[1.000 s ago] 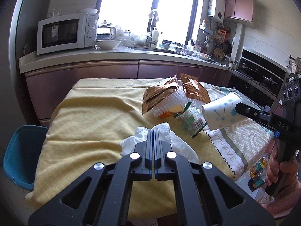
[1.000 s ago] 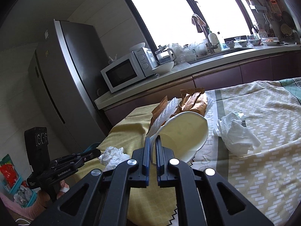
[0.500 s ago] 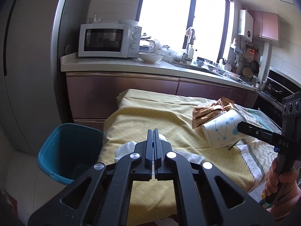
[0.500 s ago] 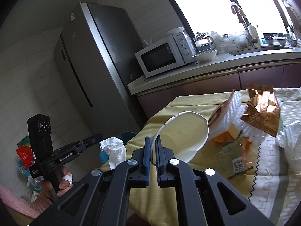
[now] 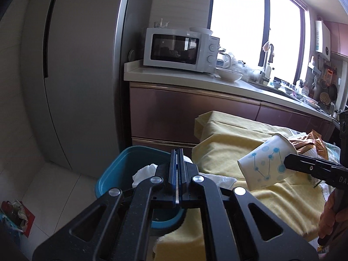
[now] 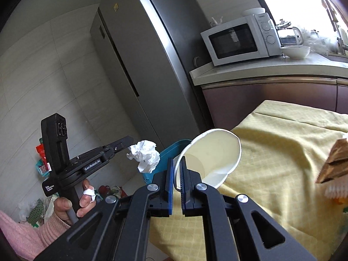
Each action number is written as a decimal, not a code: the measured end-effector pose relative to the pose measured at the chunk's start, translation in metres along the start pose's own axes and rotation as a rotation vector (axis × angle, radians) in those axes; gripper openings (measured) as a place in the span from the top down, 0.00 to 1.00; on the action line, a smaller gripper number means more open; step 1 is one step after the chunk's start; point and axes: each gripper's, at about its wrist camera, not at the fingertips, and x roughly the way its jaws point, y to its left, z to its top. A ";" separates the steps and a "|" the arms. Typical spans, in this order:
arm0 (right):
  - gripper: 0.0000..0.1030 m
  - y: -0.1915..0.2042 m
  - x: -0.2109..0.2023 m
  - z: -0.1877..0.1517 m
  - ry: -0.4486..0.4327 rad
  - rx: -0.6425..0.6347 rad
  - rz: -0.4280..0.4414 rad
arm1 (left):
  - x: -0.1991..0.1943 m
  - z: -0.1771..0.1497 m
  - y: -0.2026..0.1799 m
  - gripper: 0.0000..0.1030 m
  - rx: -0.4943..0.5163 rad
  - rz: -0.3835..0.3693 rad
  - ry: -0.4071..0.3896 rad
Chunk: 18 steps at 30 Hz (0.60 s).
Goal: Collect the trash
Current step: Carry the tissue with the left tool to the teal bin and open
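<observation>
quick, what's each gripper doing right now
Left gripper: closed on a crumpled white tissue, held over the teal plastic bin.
Right gripper: closed on the rim of a white paper cup with blue dots.

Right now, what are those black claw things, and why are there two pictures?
Those claws are grabbers that a person holds, one in each hand. Each grabber carries a small camera looking along its two fingers, so you get one picture per hand.

The left gripper is pinching a crumpled white tissue, carried near the blue bin on the floor. The right gripper is pinching the rim of a paper cup with blue dots, held tilted above the table.

The table wears a yellow cloth. Brown snack wrappers still lie on it. Behind stand a microwave and a tall fridge.
</observation>
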 end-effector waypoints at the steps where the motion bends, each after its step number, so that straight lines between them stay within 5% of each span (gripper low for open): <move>1: 0.95 0.002 0.008 0.002 0.012 -0.008 -0.001 | 0.005 -0.001 0.005 0.99 -0.004 0.013 0.008; 18: 0.95 0.008 0.128 0.025 0.200 -0.054 -0.017 | 0.093 -0.022 0.050 0.99 -0.055 0.104 0.125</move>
